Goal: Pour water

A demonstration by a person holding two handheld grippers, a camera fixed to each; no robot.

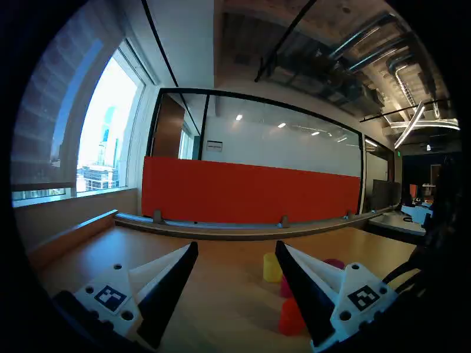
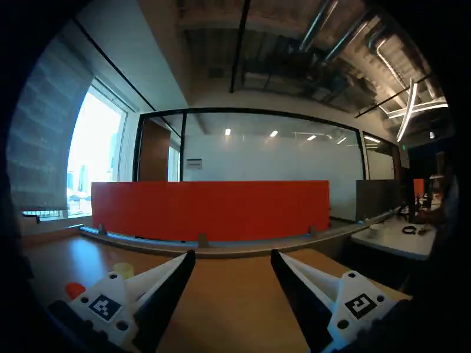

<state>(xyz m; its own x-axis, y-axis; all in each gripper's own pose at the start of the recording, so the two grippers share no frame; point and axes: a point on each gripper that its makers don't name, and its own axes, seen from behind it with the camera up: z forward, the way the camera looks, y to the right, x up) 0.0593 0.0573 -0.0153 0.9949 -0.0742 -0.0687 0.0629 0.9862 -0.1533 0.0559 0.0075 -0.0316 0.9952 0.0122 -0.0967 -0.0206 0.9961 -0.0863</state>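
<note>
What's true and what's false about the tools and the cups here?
1. The left tool is open and holds nothing. True.
2. A yellow cup sits on the wooden table. True.
3. The right tool is squeezing the yellow cup. False: it is open, and the cup sits off to one side, untouched.
4. The long panel behind the table is blue. False: it is orange.
</note>
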